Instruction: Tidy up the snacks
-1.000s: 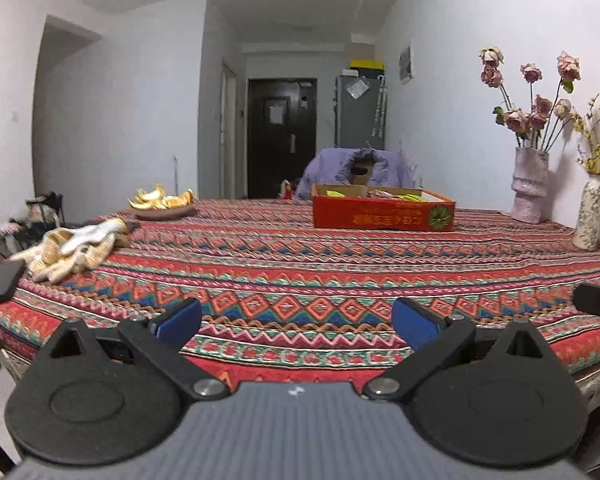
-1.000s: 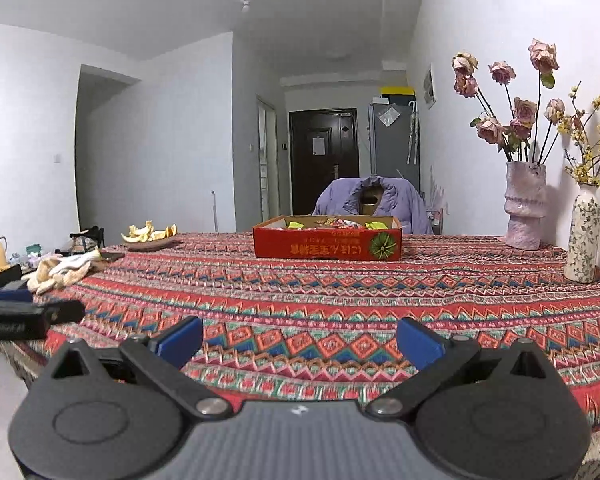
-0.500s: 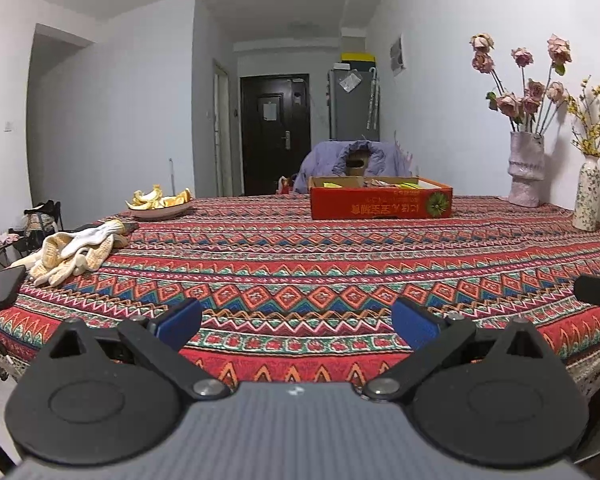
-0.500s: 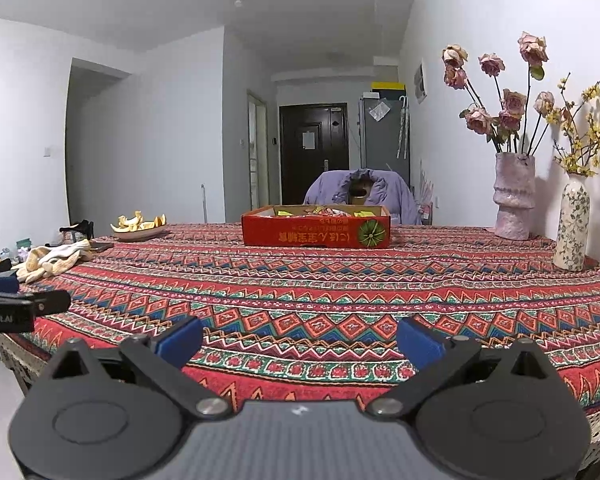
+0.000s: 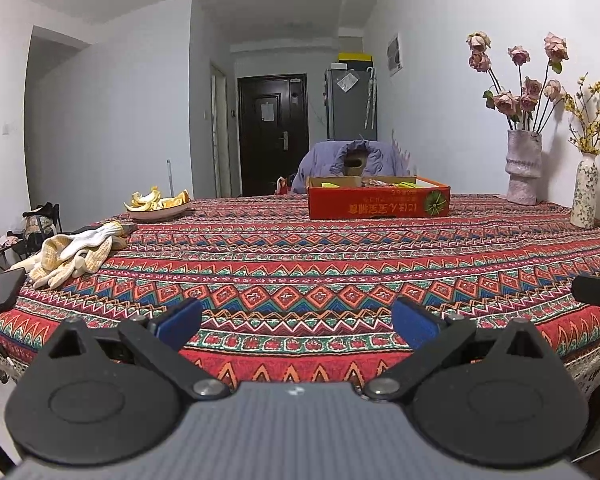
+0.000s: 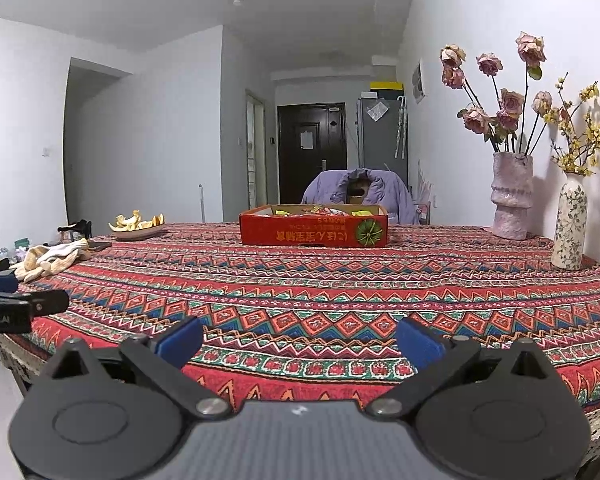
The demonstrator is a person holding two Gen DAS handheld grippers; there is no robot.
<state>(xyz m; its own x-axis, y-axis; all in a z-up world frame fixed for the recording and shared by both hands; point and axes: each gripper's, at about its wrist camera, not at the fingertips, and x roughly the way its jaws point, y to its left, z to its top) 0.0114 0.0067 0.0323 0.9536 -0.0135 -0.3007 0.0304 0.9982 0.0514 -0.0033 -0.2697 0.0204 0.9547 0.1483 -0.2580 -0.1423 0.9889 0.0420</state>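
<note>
Both views are taken from low at the near edge of the bench (image 5: 300,264), level with its patterned cloth and facing along its length toward the dark door (image 5: 274,136) at the far end. The left wrist view is set further left: the red box (image 5: 378,202) is seen right of centre, the gloves (image 5: 74,254) large at middle left. In the right wrist view the box (image 6: 314,230) sits centred. Box, vases (image 6: 510,196) and far wall are shared. Each gripper's tip is caught at the other frame's side edge.

Straight ahead of your left gripper (image 5: 296,322), the snack box (image 5: 378,203) sits far across the table (image 5: 300,264); gloves (image 5: 74,254) lie left, vases (image 5: 523,172) right.
</note>
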